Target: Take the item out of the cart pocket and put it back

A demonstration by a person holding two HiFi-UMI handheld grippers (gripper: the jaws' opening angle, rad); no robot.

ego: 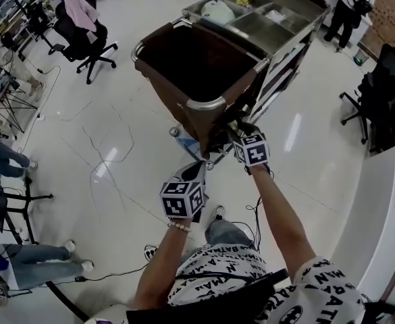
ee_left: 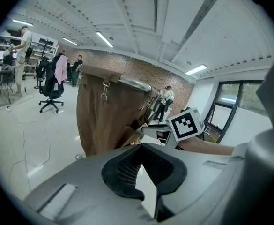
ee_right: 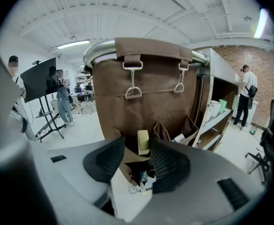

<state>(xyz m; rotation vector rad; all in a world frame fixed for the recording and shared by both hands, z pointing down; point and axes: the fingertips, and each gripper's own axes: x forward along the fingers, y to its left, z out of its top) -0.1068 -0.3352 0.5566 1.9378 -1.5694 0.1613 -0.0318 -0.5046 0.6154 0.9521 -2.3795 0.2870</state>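
Office floor [ego: 116, 140], brown cart bag [ee_right: 148, 97], pale yellow rectangular block [ee_right: 143, 141] upright in its pocket [ee_right: 144, 159] (flat-faced), right gripper [ee_right: 137, 149] jaws apart either side, left gripper [ee_left: 143, 146] closed, empty.

Cart [ego: 207, 104] stands on floor [ego: 116, 113] (glossy)

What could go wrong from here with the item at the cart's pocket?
The pale yellow block stands upright and sticks well out of the brown pocket, so it might tip out. The right gripper is open, with the block in line between its pads. Pulling back off-line could catch the block or the pocket's edge and drag it out.
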